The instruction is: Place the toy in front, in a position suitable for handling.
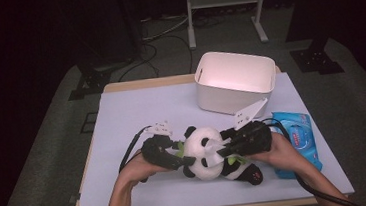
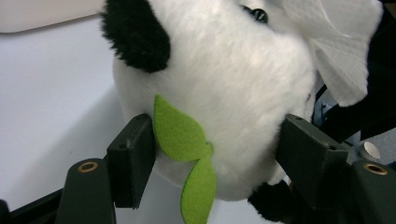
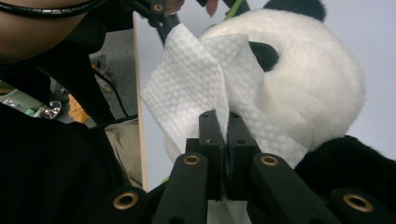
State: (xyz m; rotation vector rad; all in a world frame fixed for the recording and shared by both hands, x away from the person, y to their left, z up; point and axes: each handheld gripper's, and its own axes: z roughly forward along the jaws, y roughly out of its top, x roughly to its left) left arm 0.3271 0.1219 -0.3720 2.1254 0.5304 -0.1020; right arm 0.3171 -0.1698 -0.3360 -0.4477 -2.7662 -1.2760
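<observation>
Right claw [image 1: 224, 150] and white wipe [image 1: 216, 146] cover part of the plush panda's face [image 1: 206, 146]. The blue wipes pack [image 1: 298, 134] is partly hidden behind the right hand [image 1: 279, 152].

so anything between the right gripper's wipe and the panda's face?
Nothing visible. The right gripper is shut on the white textured wipe, which already lies against the plush black-and-white panda's head. The left gripper clamps that head from the other side.
</observation>
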